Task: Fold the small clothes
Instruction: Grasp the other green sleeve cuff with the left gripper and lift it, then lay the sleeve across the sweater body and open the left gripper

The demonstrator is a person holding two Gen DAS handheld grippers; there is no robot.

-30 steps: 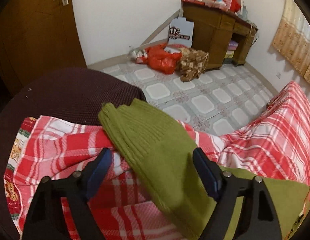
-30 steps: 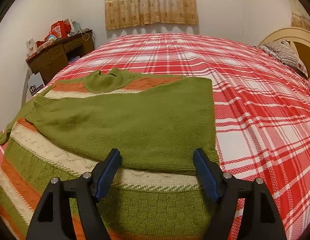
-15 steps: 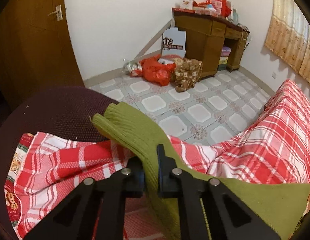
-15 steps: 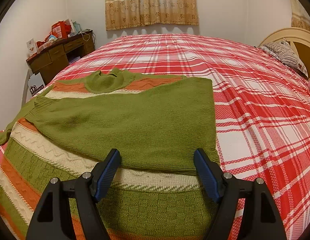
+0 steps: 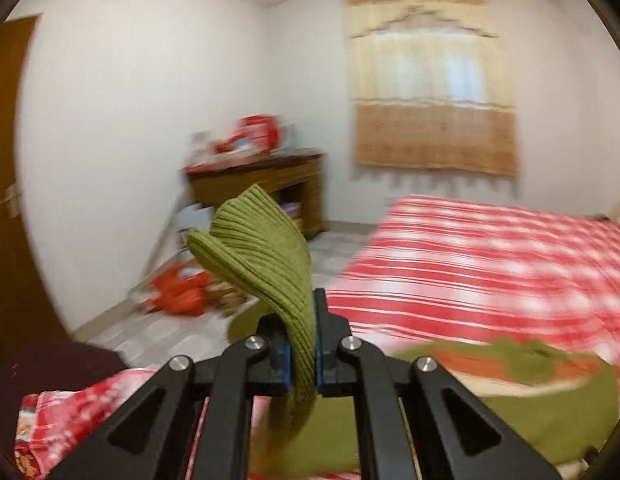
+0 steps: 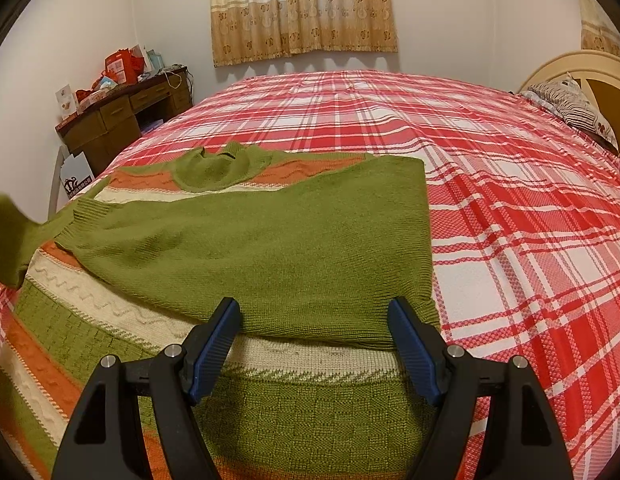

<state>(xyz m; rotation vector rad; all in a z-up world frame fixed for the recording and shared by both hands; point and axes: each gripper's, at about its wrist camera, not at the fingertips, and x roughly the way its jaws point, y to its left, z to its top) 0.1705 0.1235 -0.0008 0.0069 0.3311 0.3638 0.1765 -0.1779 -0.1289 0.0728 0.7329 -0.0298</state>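
Note:
A green sweater with orange and cream stripes (image 6: 270, 248) lies flat on the red plaid bed (image 6: 509, 200), one green sleeve folded across its chest. My left gripper (image 5: 301, 354) is shut on the ribbed cuff of the other sleeve (image 5: 266, 256) and holds it lifted above the bed's edge; that sleeve shows blurred at the left edge of the right wrist view (image 6: 8, 240). My right gripper (image 6: 315, 344) is open and empty, hovering just above the sweater's lower body.
A wooden desk (image 6: 122, 116) with red boxes stands by the wall left of the bed. Red bags (image 5: 178, 294) lie on the tiled floor. A pillow (image 6: 569, 108) and headboard are at the far right. A curtain (image 6: 302, 4) hangs behind.
My left gripper closed on the sleeve cuff, then lifted it and swung right toward the sweater body. My right gripper has stayed still and open.

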